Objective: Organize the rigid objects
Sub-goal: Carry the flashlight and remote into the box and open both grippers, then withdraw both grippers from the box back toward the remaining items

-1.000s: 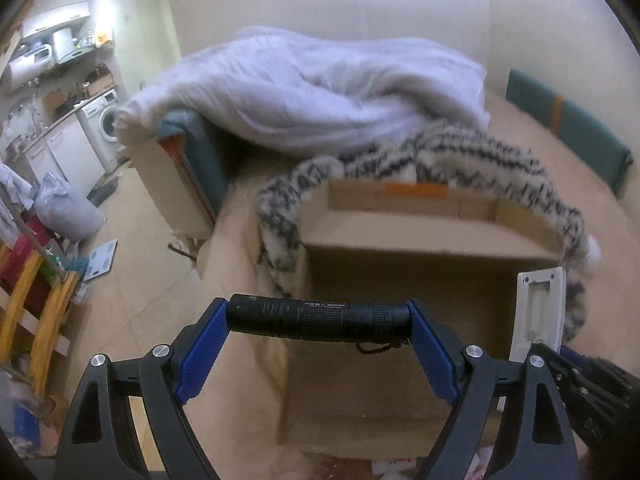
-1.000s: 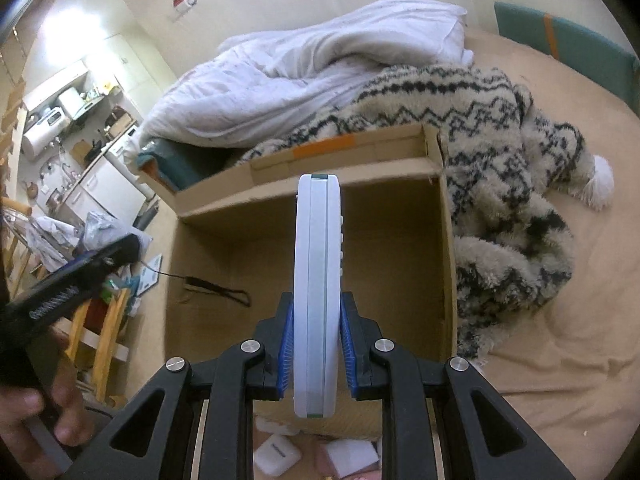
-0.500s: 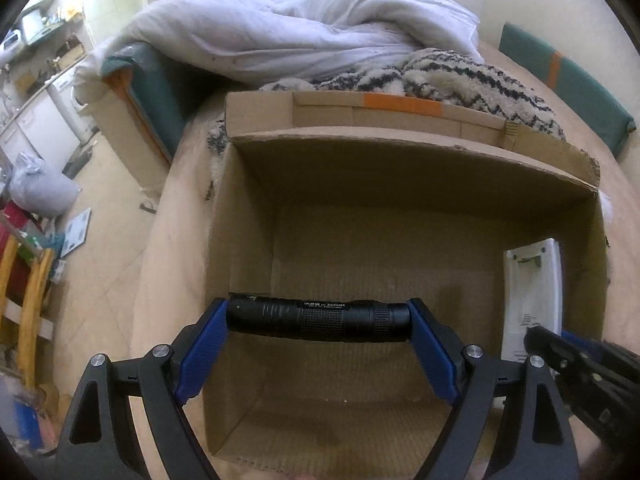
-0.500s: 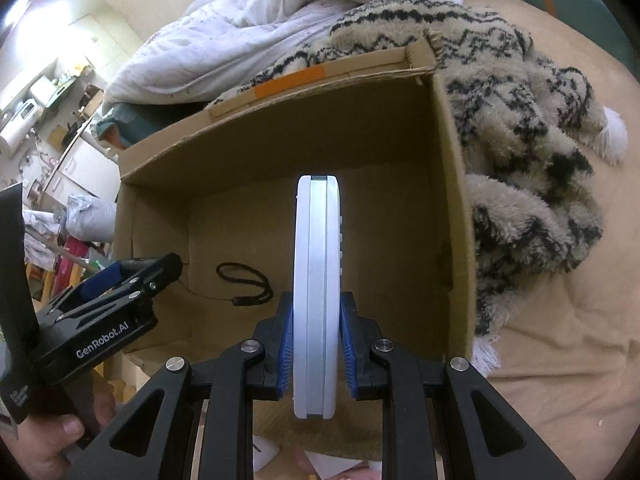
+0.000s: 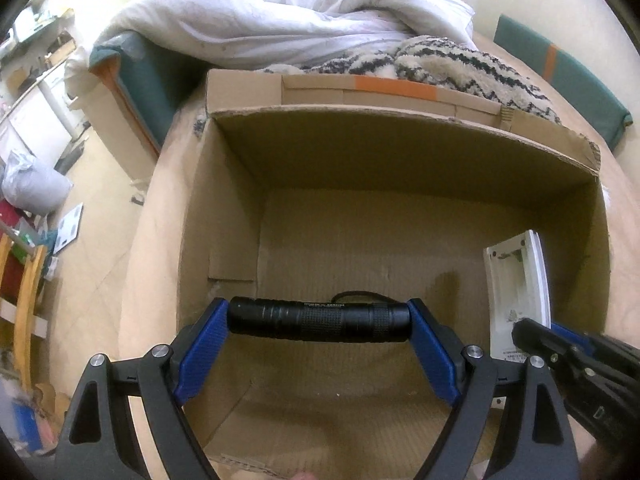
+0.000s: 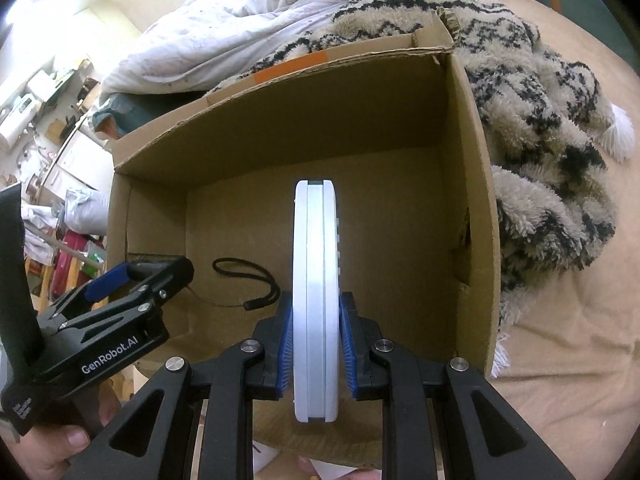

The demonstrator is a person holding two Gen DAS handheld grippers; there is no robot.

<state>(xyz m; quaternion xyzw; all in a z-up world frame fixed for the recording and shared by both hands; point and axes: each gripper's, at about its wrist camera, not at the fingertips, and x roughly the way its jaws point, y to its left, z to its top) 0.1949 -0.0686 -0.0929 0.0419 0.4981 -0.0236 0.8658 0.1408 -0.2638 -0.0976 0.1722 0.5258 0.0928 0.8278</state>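
Left wrist view: both grippers tilted down into the cardboard box (image 5: 224, 184).
Left gripper (image 5: 318, 318) clamps a black flashlight (image 5: 318, 317) crosswise; right gripper (image 6: 315, 350) pinches a white remote (image 6: 314, 288) edge-up.

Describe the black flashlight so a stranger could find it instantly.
Start at the open cardboard box on the bed, in front of the white duvet. Inside its opening, the left tongs clamp a short black flashlight end to end, lying crosswise. Unlike the flat white remote beside it, it is dark, round and ribbed.
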